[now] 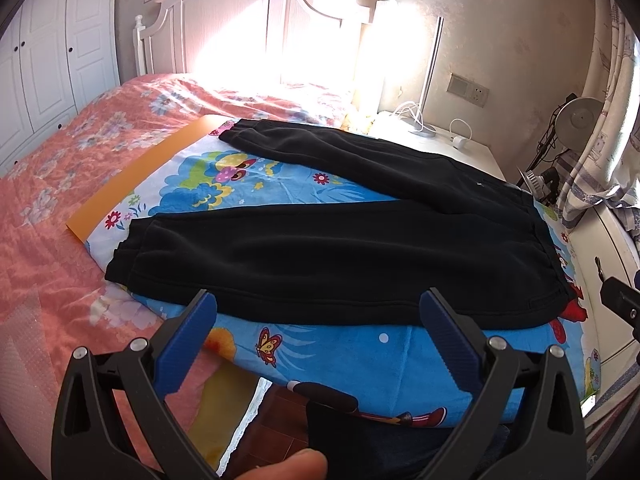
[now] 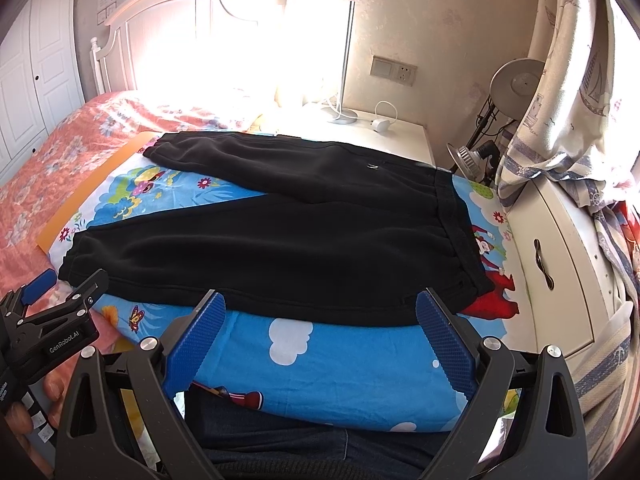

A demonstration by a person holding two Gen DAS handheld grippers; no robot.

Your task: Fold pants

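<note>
Far left, white wardrobe doors (image 1: 44,60), then the pink floral bedspread (image 1: 52,184) running up to a white headboard (image 1: 224,20) washed out by sun. An orange board (image 1: 140,172) pokes out from under a blue cartoon-print sheet (image 1: 344,344), and on that sheet lie the black pants (image 1: 320,256), spread flat. Cuffs point left, waistband to the right, legs splayed in a V: the far leg angles away toward the headboard, the near leg runs along the sheet's front edge.

The left gripper (image 1: 318,308) hangs just off the near leg's lower hem, blue pads wide apart, nothing between them. A fingertip (image 1: 288,468) shows at the bottom of its view.

Moving right, the right gripper (image 2: 320,308) is spread wide and empty too, poised by the hem nearer the waistband, not touching the cloth. Beyond the waistband sits a white nightstand (image 2: 400,136) with a charger (image 2: 380,124), then a desk lamp (image 2: 516,84) and a patterned curtain (image 2: 572,100).
</note>
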